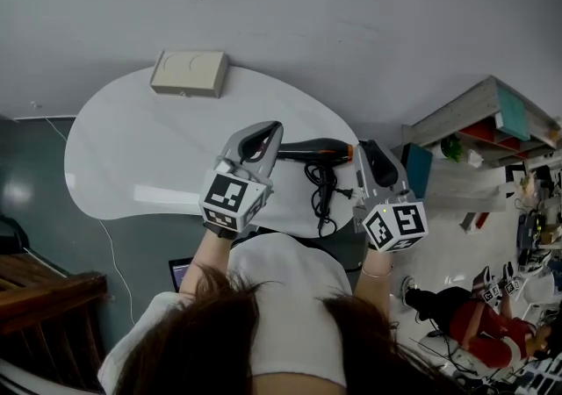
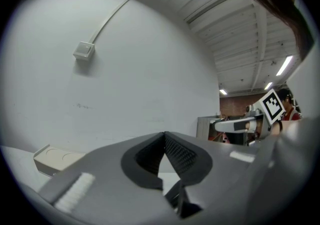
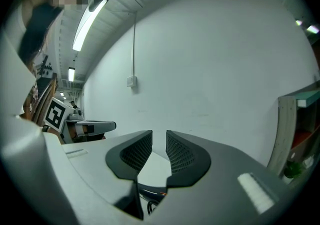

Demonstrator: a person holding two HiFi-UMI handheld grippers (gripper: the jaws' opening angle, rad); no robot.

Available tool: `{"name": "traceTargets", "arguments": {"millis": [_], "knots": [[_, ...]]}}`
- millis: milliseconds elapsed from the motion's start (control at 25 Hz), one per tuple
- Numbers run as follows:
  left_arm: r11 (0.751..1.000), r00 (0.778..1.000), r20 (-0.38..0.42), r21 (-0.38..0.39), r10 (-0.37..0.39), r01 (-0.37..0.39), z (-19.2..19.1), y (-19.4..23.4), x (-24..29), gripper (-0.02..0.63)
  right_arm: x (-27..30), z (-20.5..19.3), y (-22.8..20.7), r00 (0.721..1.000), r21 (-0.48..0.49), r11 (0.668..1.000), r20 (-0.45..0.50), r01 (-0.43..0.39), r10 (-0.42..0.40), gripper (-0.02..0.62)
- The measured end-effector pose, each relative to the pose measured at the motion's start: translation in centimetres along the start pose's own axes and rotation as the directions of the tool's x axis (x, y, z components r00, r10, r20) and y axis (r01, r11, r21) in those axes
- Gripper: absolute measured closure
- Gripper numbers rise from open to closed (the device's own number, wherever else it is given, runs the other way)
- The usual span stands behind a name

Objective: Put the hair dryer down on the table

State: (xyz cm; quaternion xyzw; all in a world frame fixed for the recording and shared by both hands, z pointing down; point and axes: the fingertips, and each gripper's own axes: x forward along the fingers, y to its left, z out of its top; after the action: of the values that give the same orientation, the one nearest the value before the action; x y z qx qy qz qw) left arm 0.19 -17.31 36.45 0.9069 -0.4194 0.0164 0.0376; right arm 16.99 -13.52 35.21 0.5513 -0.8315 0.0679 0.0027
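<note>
The black hair dryer [image 1: 309, 152] with an orange ring lies flat on the white table [image 1: 140, 147], and its cord [image 1: 322, 196] is bunched toward the near edge. My left gripper [image 1: 274, 127] hovers at the dryer's left end. In the left gripper view its tips [image 2: 164, 134] meet with nothing between them. My right gripper [image 1: 369, 147] is just right of the dryer's nozzle. The right gripper view shows a narrow empty gap between its jaws [image 3: 159, 134], with a dark part of the dryer or cord [image 3: 150, 200] low between them.
A beige box [image 1: 189, 74] sits at the table's far edge against the wall. A shelf unit [image 1: 479, 117] stands to the right. A person in red [image 1: 474, 319] sits on the floor at lower right. Wooden furniture [image 1: 44, 297] is at lower left.
</note>
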Motion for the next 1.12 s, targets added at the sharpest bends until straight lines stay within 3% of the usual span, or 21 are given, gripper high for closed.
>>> {"name": "traceTargets", "arguments": {"millis": [360,1120], "knots": [[1.0,1.0,-0.023,-0.02,0.006,-0.006,-0.5,0.0,-0.3,0.548,-0.8,-0.1,-0.9,1.0,0.011,1.0,0.009,0.029,-0.029,0.592],[1.0,0.999,-0.027,-0.009,0.017,-0.017,-0.9,0.3,-0.4,0.549,-0.6,-0.6,-2.1,0.997,-0.053,0.996,-0.012,0.07,-0.071,0.594]]}}
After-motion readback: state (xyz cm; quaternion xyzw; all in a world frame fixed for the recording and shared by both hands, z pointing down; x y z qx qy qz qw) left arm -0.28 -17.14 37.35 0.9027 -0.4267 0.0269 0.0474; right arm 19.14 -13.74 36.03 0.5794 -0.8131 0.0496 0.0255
